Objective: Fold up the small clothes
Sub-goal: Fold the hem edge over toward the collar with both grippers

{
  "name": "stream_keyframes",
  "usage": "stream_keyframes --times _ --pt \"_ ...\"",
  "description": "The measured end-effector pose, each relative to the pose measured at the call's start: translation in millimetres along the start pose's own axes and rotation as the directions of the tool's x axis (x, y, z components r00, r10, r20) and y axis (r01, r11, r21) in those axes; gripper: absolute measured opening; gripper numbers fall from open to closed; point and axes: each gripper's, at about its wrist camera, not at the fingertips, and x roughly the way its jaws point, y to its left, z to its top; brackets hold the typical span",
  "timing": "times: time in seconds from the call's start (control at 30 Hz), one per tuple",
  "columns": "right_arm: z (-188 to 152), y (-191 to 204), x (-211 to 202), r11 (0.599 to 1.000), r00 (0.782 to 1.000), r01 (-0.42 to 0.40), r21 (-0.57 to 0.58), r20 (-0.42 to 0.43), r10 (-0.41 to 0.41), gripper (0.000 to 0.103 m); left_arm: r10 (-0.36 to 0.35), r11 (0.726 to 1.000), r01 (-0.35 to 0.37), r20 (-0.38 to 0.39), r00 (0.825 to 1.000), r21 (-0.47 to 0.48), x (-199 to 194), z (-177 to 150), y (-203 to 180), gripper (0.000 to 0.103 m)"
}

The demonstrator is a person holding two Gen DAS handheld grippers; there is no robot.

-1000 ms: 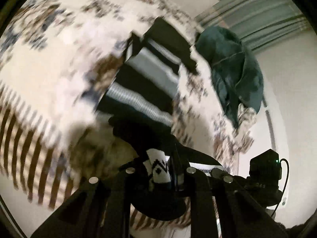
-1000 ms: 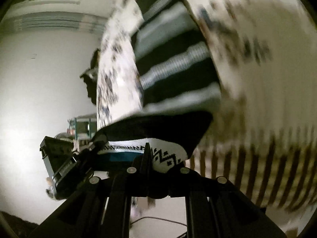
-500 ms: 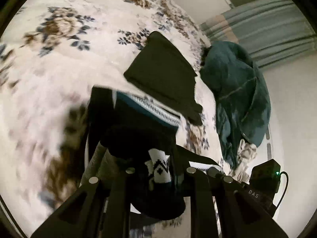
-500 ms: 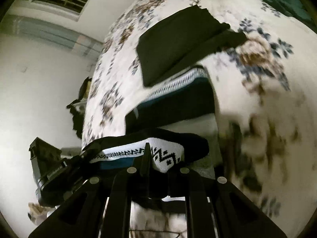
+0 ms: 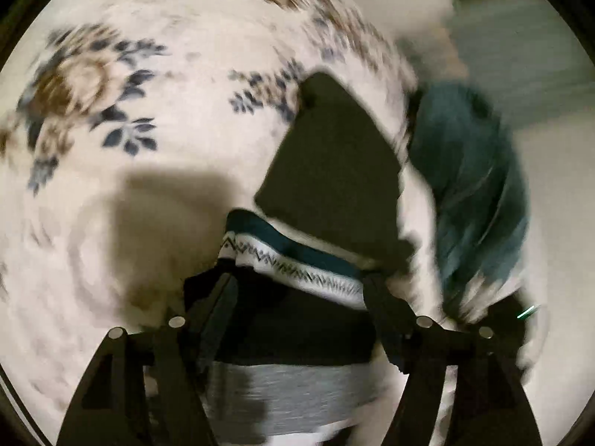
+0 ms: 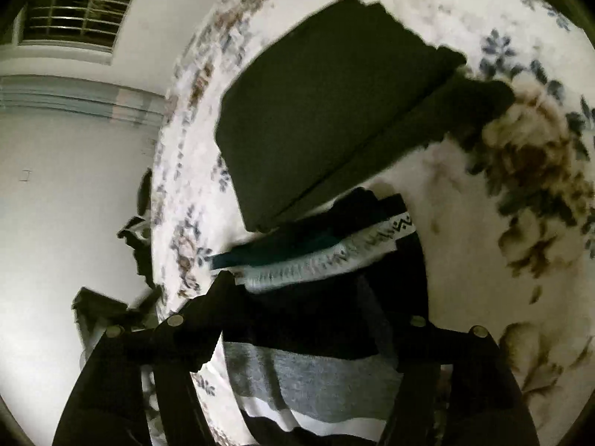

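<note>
The striped garment (image 5: 290,397) lies folded on the floral bedspread (image 5: 167,119), its white zigzag hem (image 5: 297,264) on top. My left gripper (image 5: 297,282) hovers over that hem. Its jaws are opening, and the cloth lies loose between the fingers without being pinched. In the right wrist view the same garment (image 6: 308,379) shows its hem (image 6: 327,256) just ahead of my right gripper (image 6: 316,290). Those jaws are opening too, with the cloth below them and not gripped. A dark folded garment (image 5: 334,171) (image 6: 327,111) lies just beyond the hem.
A crumpled teal garment (image 5: 468,186) sits at the bed's right edge in the left wrist view. A barred window (image 6: 74,11) and a white wall are at the left in the right wrist view. A dark device (image 6: 104,308) shows beside the bed's edge.
Both grippers were shut on the zigzag hem and carried it across the bed toward the dark folded piece. Now both have let go, and the hem rests on the garment.
</note>
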Motion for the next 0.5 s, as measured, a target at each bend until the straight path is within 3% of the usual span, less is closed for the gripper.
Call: stream_keyframes --times 0.1,0.13,0.17,0.2,0.23,0.27,0.3,0.33,0.43,0.5 --pt "-0.2 -9.2 5.8 0.990 0.991 0.137 -0.030 0.007 -0.137 0.076 0.132 0.985 -0.122 -0.075 0.988 0.123 34.2 0.2 -5.5 0.068" --pt "2.1 -18.2 19.6 0.983 0.982 0.184 -0.019 -0.031 -0.184 0.076 0.166 0.977 -0.154 -0.066 0.984 0.149 41.2 -0.3 -5.5 0.060" --pt "3.5 -25.0 29.0 0.980 0.978 0.199 0.001 -0.061 -0.199 0.076 0.170 0.972 -0.160 -0.044 0.985 0.170 44.4 -0.9 -5.6 0.041" --pt "4.8 -35.2 45.3 0.982 0.978 0.182 0.048 -0.116 -0.176 0.076 0.157 0.972 -0.148 -0.034 0.987 0.182 45.5 -1.0 -6.4 0.005" --pt "6.1 -39.8 55.5 0.985 0.979 0.154 0.073 -0.146 -0.142 0.074 0.140 0.975 -0.135 -0.018 0.990 0.178 42.9 -0.3 -6.5 0.004" --pt "8.0 -41.9 67.0 0.988 0.980 0.122 0.089 -0.166 -0.107 0.059 0.125 0.978 -0.123 0.001 0.992 0.170 38.1 0.6 -6.0 0.004" --pt "10.3 -39.5 72.5 0.988 0.982 0.135 0.080 -0.147 -0.122 0.014 0.120 0.979 -0.121 0.016 0.993 0.162 35.0 2.3 -4.1 0.004" --pt "12.1 -36.7 73.5 0.984 0.980 0.164 0.067 -0.123 -0.155 0.008 0.128 0.980 -0.131 0.027 0.991 0.152 32.5 5.1 0.6 0.004" --pt "21.1 -32.7 75.7 0.974 0.975 0.220 0.060 -0.047 -0.217 0.007 0.162 0.981 -0.161 0.005 0.987 0.110 40.4 22.6 25.1 0.004" --pt "21.3 -28.9 86.7 0.967 0.963 0.254 0.028 -0.099 -0.250 0.008 0.144 0.986 -0.140 -0.029 0.989 0.092 42.1 24.7 31.1 0.004"
